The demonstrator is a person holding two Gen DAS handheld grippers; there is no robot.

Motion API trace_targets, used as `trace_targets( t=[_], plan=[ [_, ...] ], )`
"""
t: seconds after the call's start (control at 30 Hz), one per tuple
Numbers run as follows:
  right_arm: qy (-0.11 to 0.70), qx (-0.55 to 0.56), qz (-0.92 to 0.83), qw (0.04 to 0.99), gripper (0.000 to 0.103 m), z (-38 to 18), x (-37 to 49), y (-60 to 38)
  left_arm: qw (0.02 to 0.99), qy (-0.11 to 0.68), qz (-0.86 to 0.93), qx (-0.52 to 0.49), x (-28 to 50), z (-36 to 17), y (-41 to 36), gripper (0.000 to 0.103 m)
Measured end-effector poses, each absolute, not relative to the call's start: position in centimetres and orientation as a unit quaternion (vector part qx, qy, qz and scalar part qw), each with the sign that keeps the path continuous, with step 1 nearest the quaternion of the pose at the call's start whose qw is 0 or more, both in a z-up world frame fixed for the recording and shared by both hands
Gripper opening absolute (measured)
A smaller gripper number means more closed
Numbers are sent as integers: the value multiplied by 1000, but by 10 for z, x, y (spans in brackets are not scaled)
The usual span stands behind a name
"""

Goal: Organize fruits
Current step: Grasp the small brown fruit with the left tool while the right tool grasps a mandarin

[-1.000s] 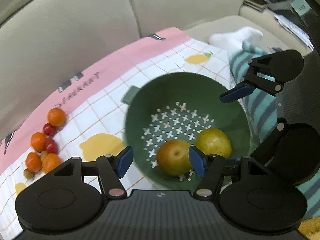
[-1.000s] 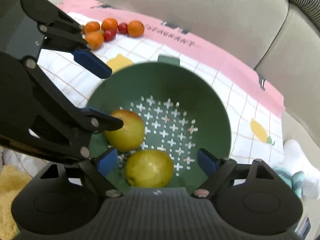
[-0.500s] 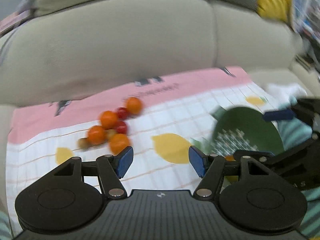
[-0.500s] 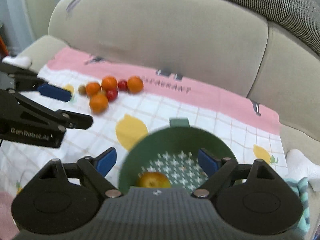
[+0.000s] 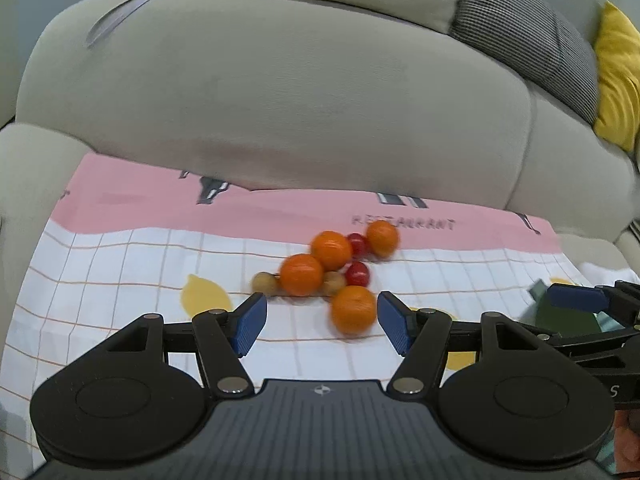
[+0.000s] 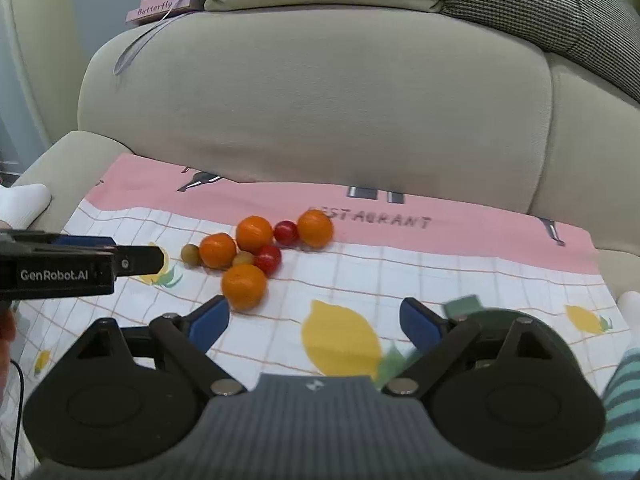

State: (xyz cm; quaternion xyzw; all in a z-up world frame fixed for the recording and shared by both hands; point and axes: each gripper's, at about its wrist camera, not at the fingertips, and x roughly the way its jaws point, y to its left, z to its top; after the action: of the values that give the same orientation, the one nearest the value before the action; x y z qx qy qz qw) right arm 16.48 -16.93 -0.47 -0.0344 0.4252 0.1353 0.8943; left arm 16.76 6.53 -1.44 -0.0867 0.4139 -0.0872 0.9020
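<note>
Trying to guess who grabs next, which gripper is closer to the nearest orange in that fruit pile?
Left. The left gripper is open with the nearest orange just ahead, close to its right fingertip. The right gripper, also open, sits farther off, the orange beyond its left fingertip.

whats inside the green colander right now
Cannot tell. Only the rim and handle tab of the green colander show past the right claw; its bowl is covered by the claw's body, so any contents are hidden.

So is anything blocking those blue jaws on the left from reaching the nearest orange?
Nothing visible does. The left gripper is open, and the nearest orange lies on the cloth just ahead of its jaws, at the front of the pile, with the other fruit behind it.
</note>
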Motion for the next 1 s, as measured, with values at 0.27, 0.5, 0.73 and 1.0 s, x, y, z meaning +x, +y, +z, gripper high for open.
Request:
trace_targets(
  t=[0.27,0.5,0.73,1.0],
  plan=[
    [416,-31,115,901,89,-29,187,-131,910,391,-65,-120,182,-38,103,74],
    [412,-42,106,904,83,-45,206,-113,916,370,-73,-133,192,-54,115,73],
    [425,-42,117,897,75,-64,222,-108,905,388,-118,-128,208,-70,102,65],
    [432,-45,159,887,63,-83,217,-97,899,407,-119,-107,217,-85,101,63]
  ],
)
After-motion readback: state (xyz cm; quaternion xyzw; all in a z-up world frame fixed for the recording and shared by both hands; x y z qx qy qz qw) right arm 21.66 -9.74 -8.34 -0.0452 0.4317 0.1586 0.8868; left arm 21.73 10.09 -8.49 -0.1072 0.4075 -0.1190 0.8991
